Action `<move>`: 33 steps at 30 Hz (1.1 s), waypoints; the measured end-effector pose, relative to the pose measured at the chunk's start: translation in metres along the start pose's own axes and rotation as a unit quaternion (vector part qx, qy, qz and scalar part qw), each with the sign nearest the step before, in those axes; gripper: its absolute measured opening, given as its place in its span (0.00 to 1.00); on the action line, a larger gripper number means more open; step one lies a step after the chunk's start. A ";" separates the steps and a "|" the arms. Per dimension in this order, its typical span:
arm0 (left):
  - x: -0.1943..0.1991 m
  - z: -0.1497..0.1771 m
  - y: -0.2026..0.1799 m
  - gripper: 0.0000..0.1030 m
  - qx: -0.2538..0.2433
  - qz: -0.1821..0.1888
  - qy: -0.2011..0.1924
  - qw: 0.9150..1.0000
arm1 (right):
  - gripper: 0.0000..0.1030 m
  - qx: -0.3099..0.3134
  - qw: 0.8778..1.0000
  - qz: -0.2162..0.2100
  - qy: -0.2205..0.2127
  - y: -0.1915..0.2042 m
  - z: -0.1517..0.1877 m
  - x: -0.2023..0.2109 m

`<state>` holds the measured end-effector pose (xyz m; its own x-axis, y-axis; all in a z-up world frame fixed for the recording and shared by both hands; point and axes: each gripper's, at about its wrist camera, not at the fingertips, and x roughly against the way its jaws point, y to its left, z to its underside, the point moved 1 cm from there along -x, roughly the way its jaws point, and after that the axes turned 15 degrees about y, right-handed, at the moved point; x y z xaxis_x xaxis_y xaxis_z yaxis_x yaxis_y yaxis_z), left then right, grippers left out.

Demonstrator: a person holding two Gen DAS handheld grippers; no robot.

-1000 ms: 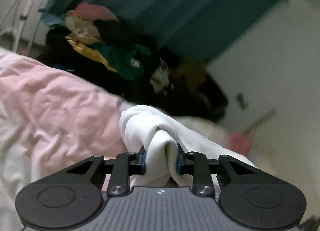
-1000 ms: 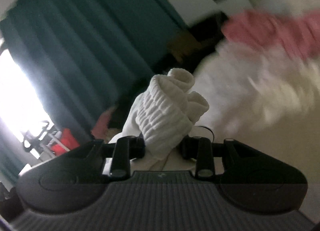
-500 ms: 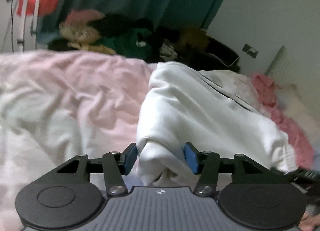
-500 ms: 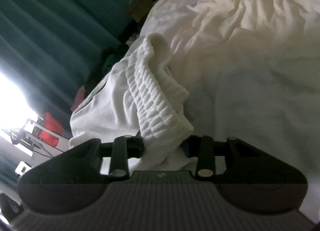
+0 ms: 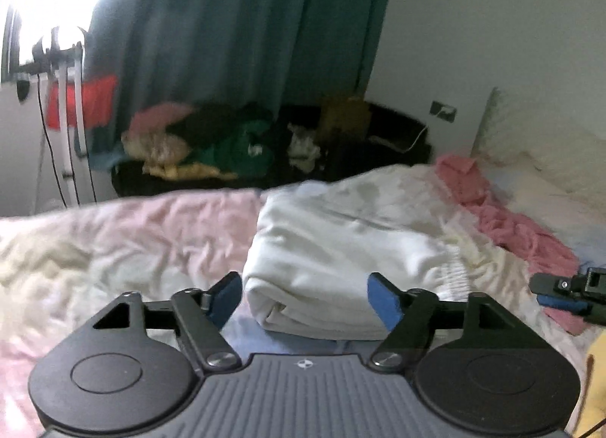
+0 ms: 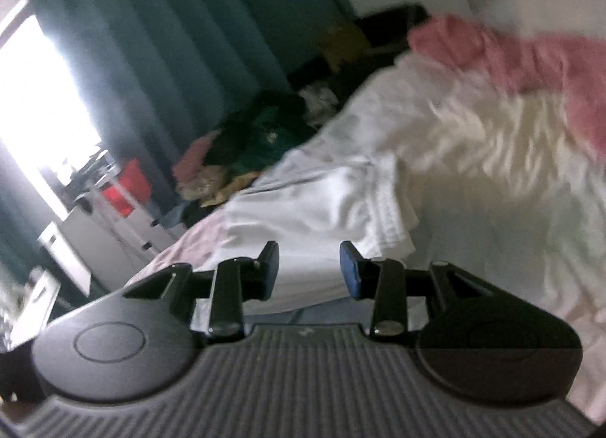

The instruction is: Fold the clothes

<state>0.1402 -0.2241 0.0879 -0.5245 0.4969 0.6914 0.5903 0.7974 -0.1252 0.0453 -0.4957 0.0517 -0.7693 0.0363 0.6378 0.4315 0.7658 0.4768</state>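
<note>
A white garment (image 5: 341, 248) lies folded in a thick stack on the bed, its folded edge facing me. My left gripper (image 5: 305, 296) is open, its blue pads on either side of that near edge without touching it. My right gripper (image 6: 308, 271) is open and empty just in front of the same white garment (image 6: 310, 207), near its ribbed hem. The right gripper also shows at the right edge of the left wrist view (image 5: 568, 292).
The bed has a rumpled pink and cream cover (image 5: 113, 241). A pink garment (image 5: 503, 210) lies at the right by a pillow (image 5: 538, 150). A heap of mixed clothes (image 5: 227, 146) sits beyond the bed under a teal curtain (image 5: 235, 28). A drying rack (image 5: 72, 104) stands at the left.
Both grippers have let go of the white garment and opened. The garment has gone from being held up to lying folded on the bed, and both grippers have drawn back from it.
</note>
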 end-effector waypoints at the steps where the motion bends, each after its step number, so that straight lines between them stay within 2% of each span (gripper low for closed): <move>1: 0.016 0.003 -0.005 0.82 -0.004 -0.003 -0.008 1.000 | 0.38 0.015 1.000 0.006 -0.007 0.008 0.003 0.013; 3: 0.048 0.010 -0.015 0.87 -0.011 -0.008 -0.024 1.000 | 0.38 0.046 0.999 0.016 -0.022 0.024 0.011 0.040; 4: 0.064 0.013 -0.019 0.92 -0.015 -0.010 -0.032 0.999 | 0.51 0.058 0.998 0.020 -0.028 0.031 0.015 0.052; 5: 0.081 0.017 -0.024 0.95 -0.019 -0.011 -0.041 0.999 | 0.74 0.071 0.997 0.024 -0.034 0.037 0.018 0.063; 6: 0.097 0.022 -0.028 1.00 -0.022 -0.010 -0.050 0.998 | 0.85 0.077 0.996 0.025 -0.044 0.043 0.023 0.075; 7: 0.111 0.027 -0.031 1.00 -0.023 -0.010 -0.059 0.998 | 0.89 0.085 0.995 0.024 -0.052 0.048 0.028 0.085; 12: 0.168 0.052 -0.042 1.00 -0.018 -0.007 -0.089 0.996 | 0.88 0.122 0.989 0.027 -0.079 0.069 0.053 0.119; 19: 0.204 0.085 -0.050 1.00 -0.022 -0.032 -0.105 0.994 | 0.88 0.160 0.983 0.031 -0.088 0.081 0.089 0.127; 23: 0.203 0.099 -0.051 1.00 -0.024 -0.046 -0.110 0.993 | 0.88 0.172 0.980 0.033 -0.096 0.077 0.106 0.116; 27: 0.188 0.110 -0.050 1.00 -0.036 -0.039 -0.125 0.991 | 0.88 0.174 0.980 0.032 -0.089 0.067 0.116 0.094; 30: 0.167 0.118 -0.048 1.00 -0.043 -0.042 -0.115 0.992 | 0.88 0.146 0.985 0.049 -0.075 0.057 0.116 0.079; 31: 0.161 0.121 -0.047 1.00 -0.043 -0.043 -0.111 0.992 | 0.88 0.150 0.984 0.042 -0.086 0.056 0.115 0.077; 33: 0.148 0.122 -0.042 1.00 -0.033 -0.043 -0.103 0.993 | 0.88 0.160 0.980 0.053 -0.105 0.055 0.118 0.073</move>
<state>-0.0372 -0.1424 0.1088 -0.6856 0.4929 0.5357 0.5733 0.8191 -0.0200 -0.0427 -0.3748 0.0528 -0.8228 0.2324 0.5186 0.3704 0.9114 0.1792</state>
